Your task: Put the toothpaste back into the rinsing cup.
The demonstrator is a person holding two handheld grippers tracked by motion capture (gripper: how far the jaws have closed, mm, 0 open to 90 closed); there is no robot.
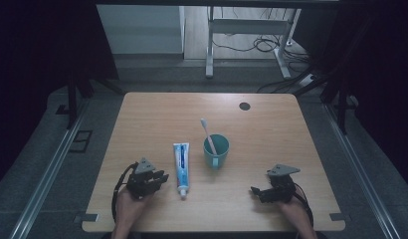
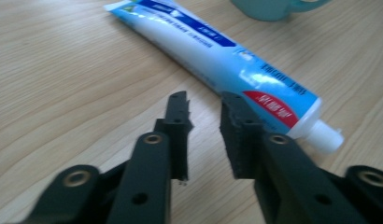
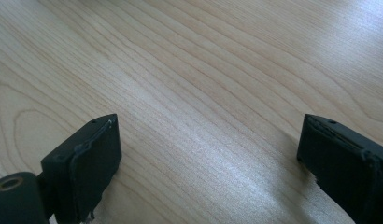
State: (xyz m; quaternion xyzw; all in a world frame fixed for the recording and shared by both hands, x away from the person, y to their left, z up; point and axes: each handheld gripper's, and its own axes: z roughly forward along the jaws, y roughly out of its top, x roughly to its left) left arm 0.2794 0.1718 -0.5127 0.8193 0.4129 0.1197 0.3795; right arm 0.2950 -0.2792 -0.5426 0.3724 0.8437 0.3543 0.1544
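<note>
A white and blue toothpaste tube [image 1: 181,167] lies on the wooden table [image 1: 271,129], its white cap toward the near edge. Right of it stands a teal cup [image 1: 216,151] with a toothbrush [image 1: 207,130] leaning in it. My left gripper [image 1: 162,177] rests just left of the tube's cap end. In the left gripper view its jaws [image 2: 203,102] stand a narrow gap apart with nothing between them, and the tube [image 2: 217,51] lies just beyond the right jaw. My right gripper [image 1: 254,190] sits near the front right, wide open [image 3: 208,140] over bare wood.
A dark round grommet [image 1: 245,106] is set in the table near its far edge. Beyond the table stand a desk frame [image 1: 247,30] and loose cables on the floor. The teal cup's base [image 2: 273,7] shows at the top of the left gripper view.
</note>
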